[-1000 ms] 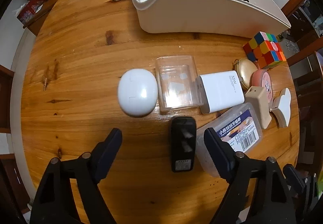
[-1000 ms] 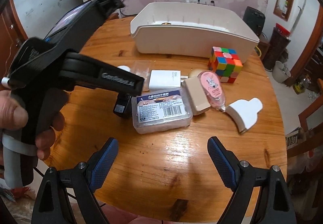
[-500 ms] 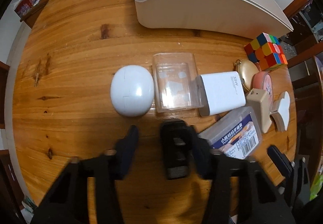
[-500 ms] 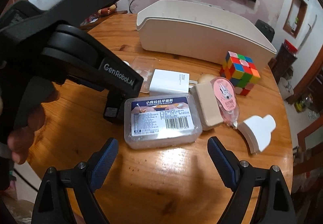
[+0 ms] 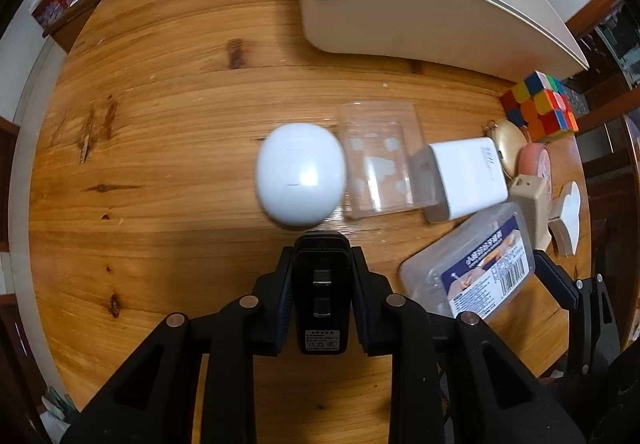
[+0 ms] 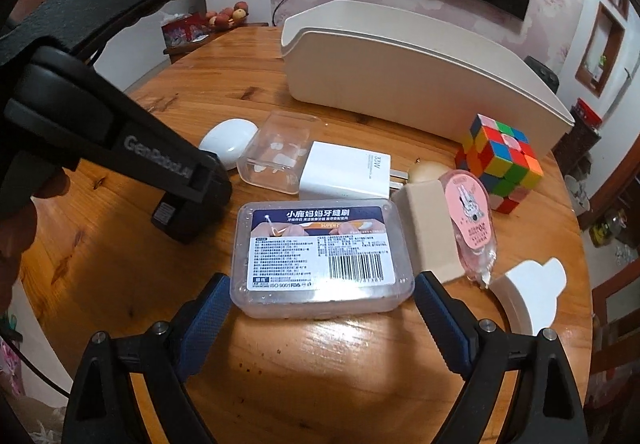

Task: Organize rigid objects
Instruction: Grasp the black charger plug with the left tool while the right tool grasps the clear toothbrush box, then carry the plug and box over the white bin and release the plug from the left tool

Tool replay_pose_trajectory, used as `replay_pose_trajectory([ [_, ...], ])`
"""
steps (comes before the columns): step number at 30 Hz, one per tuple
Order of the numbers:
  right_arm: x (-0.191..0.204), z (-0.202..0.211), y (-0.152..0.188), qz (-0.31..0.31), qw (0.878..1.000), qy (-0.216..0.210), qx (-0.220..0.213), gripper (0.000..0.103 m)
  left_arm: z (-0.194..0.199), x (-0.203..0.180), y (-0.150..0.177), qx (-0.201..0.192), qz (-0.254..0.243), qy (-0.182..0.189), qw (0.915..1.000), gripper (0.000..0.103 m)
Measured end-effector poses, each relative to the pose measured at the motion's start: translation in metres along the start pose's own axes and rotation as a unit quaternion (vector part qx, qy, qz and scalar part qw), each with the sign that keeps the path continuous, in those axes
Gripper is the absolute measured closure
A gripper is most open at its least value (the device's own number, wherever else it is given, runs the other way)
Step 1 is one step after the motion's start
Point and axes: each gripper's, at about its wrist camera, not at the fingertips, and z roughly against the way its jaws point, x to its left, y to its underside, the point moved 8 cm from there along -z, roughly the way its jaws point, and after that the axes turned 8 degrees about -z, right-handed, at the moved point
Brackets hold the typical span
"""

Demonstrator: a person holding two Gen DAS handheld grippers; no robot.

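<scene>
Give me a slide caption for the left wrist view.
Left gripper shut on black charger beside white earbud case.

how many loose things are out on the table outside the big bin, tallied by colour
white: 3, earbud case, charger, curved white piece
black: 1, adapter
clear: 2, empty box, labelled box
beige or gold: 2
pink: 1
multicolour: 1, cube
total: 10

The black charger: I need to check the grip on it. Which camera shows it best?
The left wrist view: the black charger sits centred, clamped by the left gripper. The right wrist view shows only its end, mostly hidden behind that gripper.
</scene>
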Motion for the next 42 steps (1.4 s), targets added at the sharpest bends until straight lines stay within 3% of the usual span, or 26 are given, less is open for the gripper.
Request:
replay_pose_trajectory([
  [7,0.001,-0.009,-0.009,-0.013,1.000,-0.014,0.003,0.010,-0.001,0.020,-0.002,0.005,0.019,0.003,0.9998,0.076],
  [13,0.001,-0.029,-0.015,-0.031,0.999,0.009,0.023,0.009,0.003,0.023,-0.002,0.006,0.028,0.004,0.9996,0.076],
  [21,0.008,-0.040,-0.015,-0.043,0.998,0.022,0.027,0.010,-0.005,0.005,-0.008,0.002,0.023,0.001,0.9997,0.076],
  [31,0.017,0.010,-0.026,-0.024,1.000,0.008,-0.017,0.010,0.057,-0.010,-0.018,-0.048,-0.021,0.013,0.9985,0.076],
  [42,0.009,0.093,-0.074,-0.032,0.996,0.034,-0.081,0.010,0.142,-0.037,-0.050,-0.103,-0.062,0.019,0.9925,0.076],
])
